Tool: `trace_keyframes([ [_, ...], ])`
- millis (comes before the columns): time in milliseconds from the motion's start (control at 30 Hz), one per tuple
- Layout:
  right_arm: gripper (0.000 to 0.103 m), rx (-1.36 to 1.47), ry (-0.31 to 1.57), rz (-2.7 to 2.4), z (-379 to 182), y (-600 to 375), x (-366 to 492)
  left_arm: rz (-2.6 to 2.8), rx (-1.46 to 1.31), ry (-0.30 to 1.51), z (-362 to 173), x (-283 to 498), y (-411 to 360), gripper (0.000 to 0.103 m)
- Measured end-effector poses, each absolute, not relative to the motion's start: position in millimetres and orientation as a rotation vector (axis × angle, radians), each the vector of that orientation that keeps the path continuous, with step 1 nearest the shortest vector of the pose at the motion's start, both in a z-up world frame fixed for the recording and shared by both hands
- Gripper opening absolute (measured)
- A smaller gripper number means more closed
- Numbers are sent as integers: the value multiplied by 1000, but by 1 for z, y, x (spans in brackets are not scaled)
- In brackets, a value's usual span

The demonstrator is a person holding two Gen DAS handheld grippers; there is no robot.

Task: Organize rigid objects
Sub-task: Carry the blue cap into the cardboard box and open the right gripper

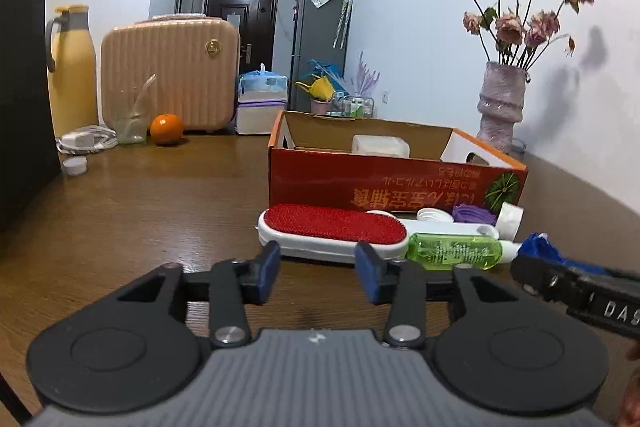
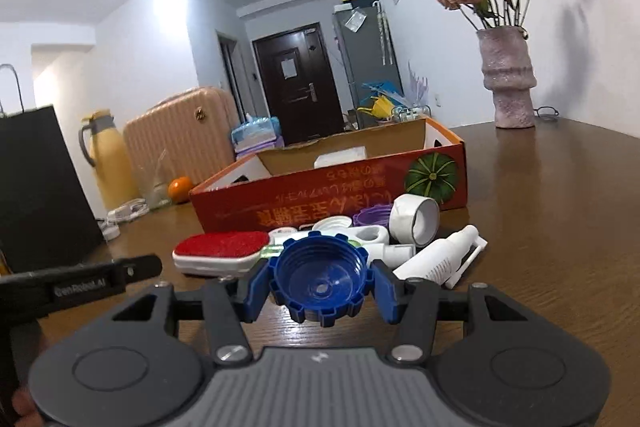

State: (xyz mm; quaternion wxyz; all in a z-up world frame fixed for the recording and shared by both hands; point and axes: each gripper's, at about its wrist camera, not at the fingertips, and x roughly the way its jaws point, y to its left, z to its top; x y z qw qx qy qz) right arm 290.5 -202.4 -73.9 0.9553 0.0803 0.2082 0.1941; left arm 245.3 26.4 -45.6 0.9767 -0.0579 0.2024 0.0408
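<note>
Blue plastic, a ribbed screw cap (image 2: 320, 277), sits between the pads of the right gripper (image 2: 320, 285), hollow side toward the camera; both pads appear to press its rim, so the tool is judged clamped on it and the cap carried clear of the wooden table (image 2: 560, 247). The grip across the diameter suits a rigid round part and keeps it steady for transfer. The right gripper is held low and nearly level, aimed at the carton ahead. The left gripper (image 1: 318, 273) is spread wide with nothing between its pads, also low and level, pointed at the red-faced lint brush (image 1: 332, 233) lying just beyond its tips. Beside the brush lies a green bottle (image 1: 456, 251); farther right, a white spray bottle (image 2: 440, 261), a tape roll (image 2: 414, 219) and a purple lid (image 2: 372, 215) crowd together. These loose items lie just in front of the open orange cardboard box (image 2: 332, 199), presumably the collecting bin; a white container (image 1: 380, 146) already sits inside. Behind stand a vase of dried roses (image 2: 510, 79) and a beige case (image 1: 168, 73).
</note>
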Motion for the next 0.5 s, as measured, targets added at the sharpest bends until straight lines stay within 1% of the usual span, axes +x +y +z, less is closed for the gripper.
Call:
trace_keyframes([
  [133, 53, 163, 425, 388, -74, -203, 287, 98, -160, 426, -47, 245, 35, 45],
  [267, 53, 167, 409, 378, -67, -208, 284, 93, -123, 406, -38, 238, 32, 45],
  [367, 53, 161, 379, 376, -50, -213, 289, 76, -90, 358, -20, 241, 30, 46],
  [500, 53, 69, 301, 384, -15, -215, 313, 70, -28, 305, 6, 268, 30, 47],
])
